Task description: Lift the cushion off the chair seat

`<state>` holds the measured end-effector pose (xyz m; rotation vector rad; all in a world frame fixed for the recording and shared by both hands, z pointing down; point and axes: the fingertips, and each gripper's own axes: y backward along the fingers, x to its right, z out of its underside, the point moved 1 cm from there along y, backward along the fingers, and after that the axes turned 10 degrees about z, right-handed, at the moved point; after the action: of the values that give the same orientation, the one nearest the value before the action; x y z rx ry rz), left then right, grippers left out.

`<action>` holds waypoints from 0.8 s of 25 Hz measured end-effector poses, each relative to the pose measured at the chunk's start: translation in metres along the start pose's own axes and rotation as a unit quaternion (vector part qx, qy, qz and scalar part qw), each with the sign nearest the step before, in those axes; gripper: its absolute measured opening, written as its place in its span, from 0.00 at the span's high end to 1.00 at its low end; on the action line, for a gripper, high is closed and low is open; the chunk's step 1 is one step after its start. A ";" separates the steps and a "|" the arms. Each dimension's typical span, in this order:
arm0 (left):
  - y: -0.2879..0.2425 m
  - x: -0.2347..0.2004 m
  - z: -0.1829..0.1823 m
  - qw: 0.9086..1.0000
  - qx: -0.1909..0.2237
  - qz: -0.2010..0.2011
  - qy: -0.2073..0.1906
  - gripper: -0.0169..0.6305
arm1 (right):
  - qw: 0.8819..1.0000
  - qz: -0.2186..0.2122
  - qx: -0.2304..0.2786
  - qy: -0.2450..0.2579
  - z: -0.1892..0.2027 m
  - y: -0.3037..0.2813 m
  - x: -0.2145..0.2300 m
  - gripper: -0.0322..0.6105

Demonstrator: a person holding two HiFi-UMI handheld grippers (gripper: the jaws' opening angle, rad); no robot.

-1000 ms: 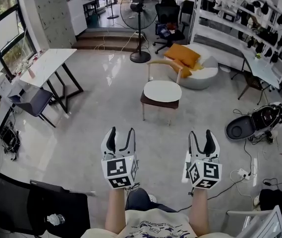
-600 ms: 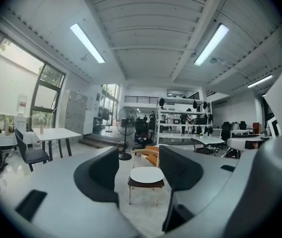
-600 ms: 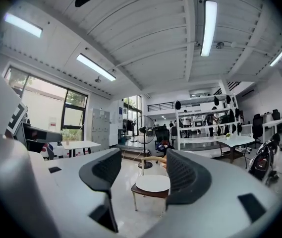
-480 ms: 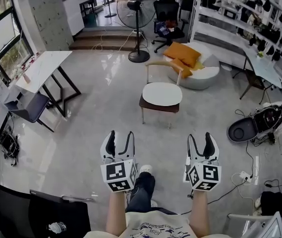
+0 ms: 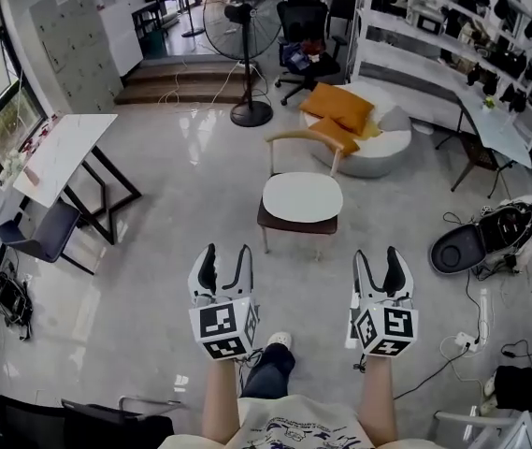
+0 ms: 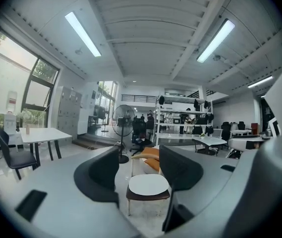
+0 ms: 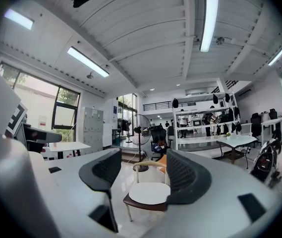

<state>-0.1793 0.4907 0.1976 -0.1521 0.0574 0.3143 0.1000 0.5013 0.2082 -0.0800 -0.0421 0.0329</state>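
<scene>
Two grippers were held level in front of the person. The left gripper (image 5: 228,251) had its jaws wide apart and empty. The right gripper (image 5: 379,253), whose jaws had just been opening, held nothing either. Further ahead, well apart from both, the white cushion (image 5: 302,195) lay flat on the seat of the chair (image 5: 295,139). Behind it stood a fan (image 5: 242,12).

— What sort of place is this?
— An open-plan office or lab: grey lockers (image 5: 77,47), a white work table (image 5: 64,148), a swivel chair (image 5: 295,24), shelving racks (image 5: 406,40), a pedestal fan (image 5: 239,15), ceiling strip lights (image 6: 84,32), and cables (image 5: 462,330) on the polished floor (image 5: 153,251).
</scene>
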 end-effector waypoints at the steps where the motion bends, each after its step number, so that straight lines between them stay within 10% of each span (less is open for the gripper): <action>1: -0.018 -0.007 -0.005 1.000 0.000 0.003 -0.001 0.59 | 1.000 0.003 0.000 -0.001 -0.003 -0.018 -0.002 0.51; 20: -0.253 -0.111 -0.019 1.000 -0.020 0.024 0.002 0.59 | 1.000 0.022 -0.017 0.009 0.002 -0.260 -0.037 0.51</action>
<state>-0.2064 0.2161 0.2235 -0.1907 0.0585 0.3622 0.0711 0.2412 0.2301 -0.1148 -0.0229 0.0753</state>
